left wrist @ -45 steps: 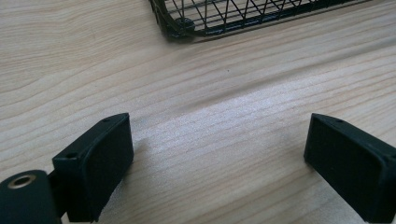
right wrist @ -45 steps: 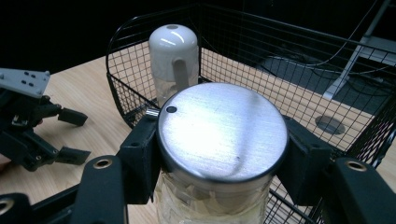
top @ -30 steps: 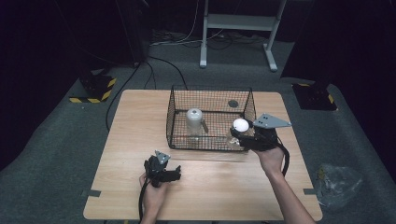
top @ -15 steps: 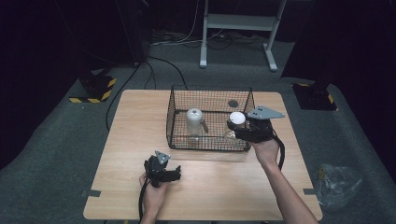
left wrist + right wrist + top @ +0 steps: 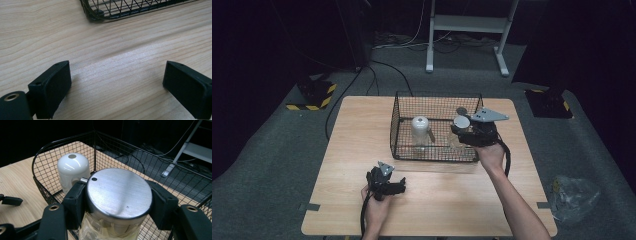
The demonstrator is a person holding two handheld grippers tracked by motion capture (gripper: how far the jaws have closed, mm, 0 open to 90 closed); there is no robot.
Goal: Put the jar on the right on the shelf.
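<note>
Over the wire basket — a clamped steel-lidded jar, no legible label.

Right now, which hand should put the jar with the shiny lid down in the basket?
Probably the right. The right gripper is shut on the jar, over the wire basket beside the white shaker. The left gripper rests open on the table, outside the basket.

black tongs, grey three-cornered plate
</note>
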